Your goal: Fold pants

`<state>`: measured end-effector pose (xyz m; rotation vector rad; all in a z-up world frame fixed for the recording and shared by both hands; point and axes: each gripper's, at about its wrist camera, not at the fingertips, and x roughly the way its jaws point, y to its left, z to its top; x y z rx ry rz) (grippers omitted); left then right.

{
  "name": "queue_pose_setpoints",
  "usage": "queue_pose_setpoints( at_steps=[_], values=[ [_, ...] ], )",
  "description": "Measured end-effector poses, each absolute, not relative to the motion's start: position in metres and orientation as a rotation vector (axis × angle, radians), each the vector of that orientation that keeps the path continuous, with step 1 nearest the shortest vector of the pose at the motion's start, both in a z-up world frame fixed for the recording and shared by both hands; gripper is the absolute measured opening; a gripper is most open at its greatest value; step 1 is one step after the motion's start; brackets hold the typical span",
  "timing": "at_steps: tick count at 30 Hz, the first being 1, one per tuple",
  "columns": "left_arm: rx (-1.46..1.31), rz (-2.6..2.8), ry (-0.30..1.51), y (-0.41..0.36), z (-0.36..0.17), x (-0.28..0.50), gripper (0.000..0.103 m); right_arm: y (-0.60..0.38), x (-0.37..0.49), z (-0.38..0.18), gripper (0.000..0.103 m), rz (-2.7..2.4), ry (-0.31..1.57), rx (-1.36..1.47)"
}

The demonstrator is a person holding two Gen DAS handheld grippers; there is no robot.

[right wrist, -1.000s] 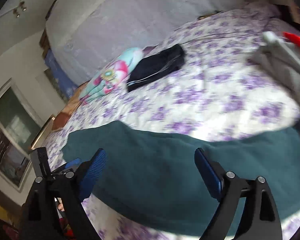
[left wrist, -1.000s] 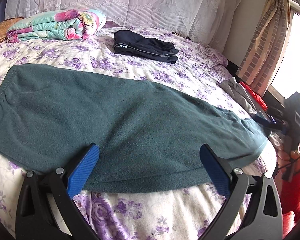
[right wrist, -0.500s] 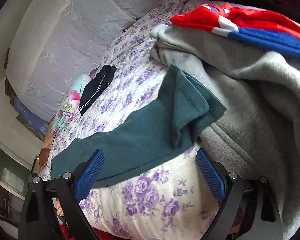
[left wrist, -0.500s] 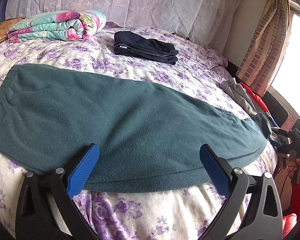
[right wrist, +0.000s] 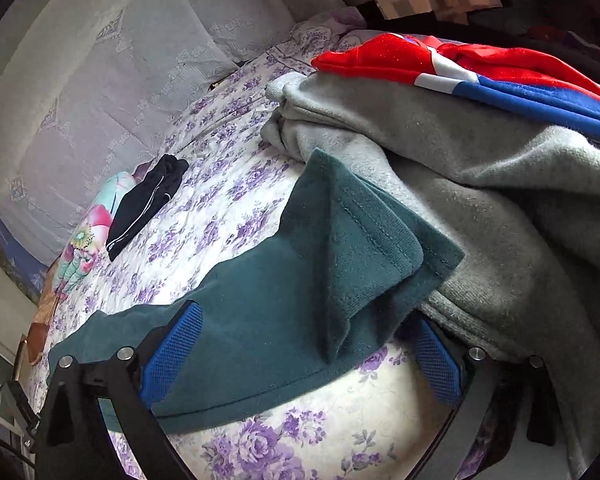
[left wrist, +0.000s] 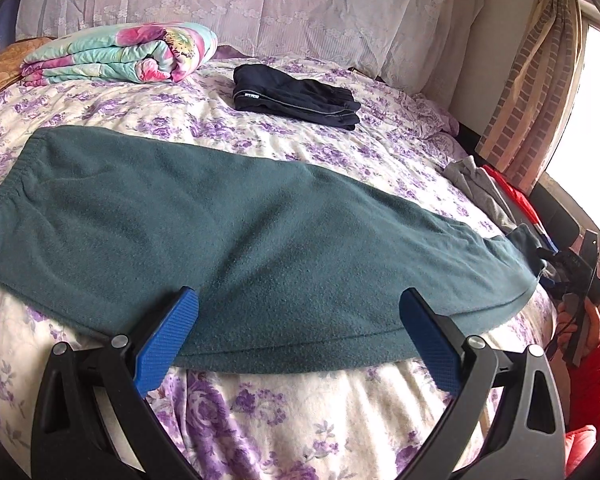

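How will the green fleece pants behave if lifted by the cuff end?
Likely floppy: the green pants lie limp along the bed, cuff already creased. Probably light, grippy fleece. The cuff overlaps the grey garment, so it may drag it.

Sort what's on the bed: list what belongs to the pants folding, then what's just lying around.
For the job:
green pants
left gripper, open
right gripper, open at the leg hem

Lying about:
folded black garment
floral quilt
grey sweatshirt
red and blue garment

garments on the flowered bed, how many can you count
4: teal fleece pants spread along the near edge, folded black garment behind, grey sweatshirt and red-blue garment piled beyond the cuffs; more may be hidden.
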<state>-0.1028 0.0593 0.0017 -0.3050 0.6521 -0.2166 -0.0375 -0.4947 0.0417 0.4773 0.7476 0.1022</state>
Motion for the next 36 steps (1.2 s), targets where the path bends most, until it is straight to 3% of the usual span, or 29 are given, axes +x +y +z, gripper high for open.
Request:
queue_pose_setpoints(
  at_steps=[2,3,4,5,8,11,17,24,28,30,32,33,35,36],
  values=[
    [-0.327,-0.226,0.634,0.063,0.001,-0.104,0.098,-0.495,-0.036,0.042,0.096,0.074,0.738,0.484],
    [-0.333,-0.226,0.629,0.063,0.001,-0.105,0.098,-0.495,-0.036,0.041,0.087,0.059,0.733,0.479],
    [-0.331,-0.226,0.631,0.063,0.002,-0.105,0.098,-0.495,-0.036,0.041,0.064,0.032,0.727,0.467],
    [-0.318,-0.225,0.640,0.061,0.001,-0.105,0.098,-0.498,-0.035,0.038,0.029,-0.017,0.727,0.456],
    [-0.267,-0.215,0.671,0.054,0.001,-0.104,0.098,-0.520,-0.033,0.023,0.005,0.036,0.708,0.603],
    [-0.266,-0.236,0.653,0.056,0.000,-0.108,0.098,-0.527,-0.037,0.023,0.004,0.067,0.680,0.657],
    [-0.310,-0.280,0.591,0.063,-0.001,-0.115,0.098,-0.476,-0.044,0.060,0.004,0.056,0.598,0.463],
    [-0.266,-0.266,0.581,0.056,-0.002,-0.120,0.098,-0.323,-0.040,0.101,0.004,0.236,0.534,0.012],
    [-0.254,-0.264,0.574,0.054,-0.003,-0.122,0.098,-0.210,-0.043,0.080,0.005,0.426,0.621,-0.292],
    [-0.262,-0.271,0.569,0.056,-0.003,-0.123,0.098,-0.165,-0.051,0.055,0.015,0.510,0.702,-0.469],
    [-0.260,-0.273,0.567,0.056,-0.003,-0.123,0.098,-0.145,-0.069,0.046,0.027,0.474,0.647,-0.603],
    [-0.260,-0.273,0.567,0.056,-0.003,-0.123,0.098,-0.148,-0.076,0.050,0.033,0.481,0.625,-0.602],
    [-0.260,-0.273,0.565,0.056,-0.003,-0.123,0.098,-0.169,-0.082,0.069,0.057,0.536,0.628,-0.474],
    [-0.261,-0.273,0.564,0.056,-0.003,-0.123,0.098,-0.183,-0.083,0.081,0.062,0.544,0.611,-0.395]
  ],
)
